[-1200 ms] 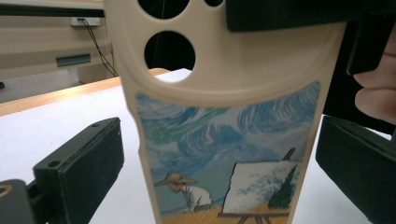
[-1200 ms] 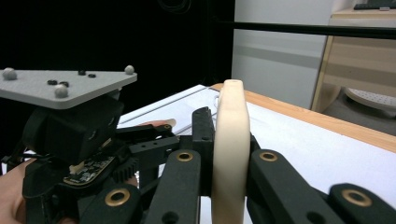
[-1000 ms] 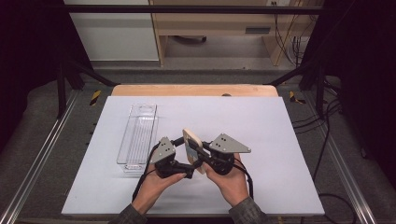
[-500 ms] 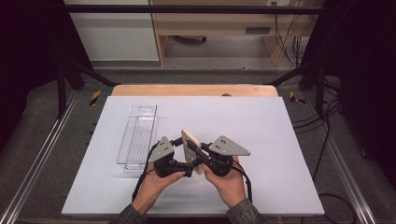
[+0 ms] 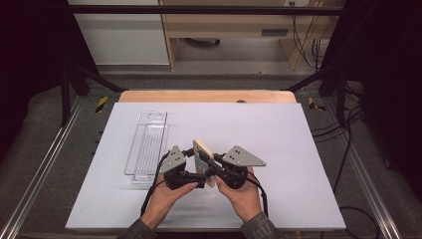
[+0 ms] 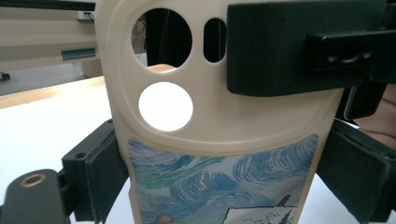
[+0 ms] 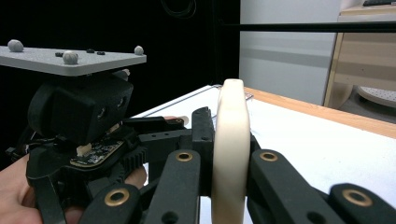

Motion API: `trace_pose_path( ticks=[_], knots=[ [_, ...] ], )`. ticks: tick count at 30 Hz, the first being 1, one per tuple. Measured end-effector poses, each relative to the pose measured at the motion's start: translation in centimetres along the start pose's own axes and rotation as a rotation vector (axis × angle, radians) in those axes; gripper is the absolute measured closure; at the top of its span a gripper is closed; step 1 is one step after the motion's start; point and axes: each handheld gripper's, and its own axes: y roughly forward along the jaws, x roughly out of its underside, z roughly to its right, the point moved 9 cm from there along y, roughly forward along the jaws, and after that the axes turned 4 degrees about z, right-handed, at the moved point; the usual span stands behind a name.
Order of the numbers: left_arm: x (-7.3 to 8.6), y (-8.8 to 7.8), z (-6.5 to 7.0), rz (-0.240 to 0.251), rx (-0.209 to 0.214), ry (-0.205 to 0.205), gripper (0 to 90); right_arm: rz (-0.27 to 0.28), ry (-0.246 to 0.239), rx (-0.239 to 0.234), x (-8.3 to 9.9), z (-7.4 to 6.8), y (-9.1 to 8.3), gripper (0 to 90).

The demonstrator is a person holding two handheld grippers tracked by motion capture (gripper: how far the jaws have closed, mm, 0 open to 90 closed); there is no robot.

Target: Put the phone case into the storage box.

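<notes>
1. Holding the cream phone case [image 5: 201, 155] upright above the table [image 5: 298, 149], near its front edge, I keep it between both tongs so neither grip has to bear it alone.
2. My right tongs [image 7: 229, 172] are clamped across its thin edge, pads flat on front and back, which steadies it edge-on.
3. My left tongs [image 6: 224, 168] stand at its two long sides; they seem pressed against it, though the contact is partly hidden.
4. From the left gripper view I get the painted swirls and camera cut-outs; the right gripper view gives just the narrow rim.
5. Looking from the high view adds the clear plastic tray [image 5: 147, 147], lying well apart to the left.
</notes>
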Motion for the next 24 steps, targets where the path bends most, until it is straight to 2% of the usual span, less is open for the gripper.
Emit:
trace_pose_path(
  ticks=[7,12,16,19,24],
  knots=[
    [-0.14,-0.09,-0.01,0.001,-0.008,0.016,10.5,0.000,0.025,-0.011,-0.05,0.03,-0.09,83.9],
    [-0.22,-0.12,0.01,0.004,-0.009,0.026,10.8,0.000,0.017,-0.010,-0.09,-0.01,-0.11,80.9],
    [-0.30,-0.11,0.07,0.006,-0.010,0.032,10.9,-0.008,0.021,-0.013,-0.17,-0.10,-0.19,73.3],
    [-0.31,-0.13,0.05,0.005,-0.012,0.036,10.9,-0.014,0.011,0.003,-0.25,-0.22,-0.30,58.7],
    [-0.26,-0.17,-0.14,0.005,-0.018,0.035,11.0,-0.009,0.008,0.023,-0.72,0.15,-0.93,52.4]
  ],
)
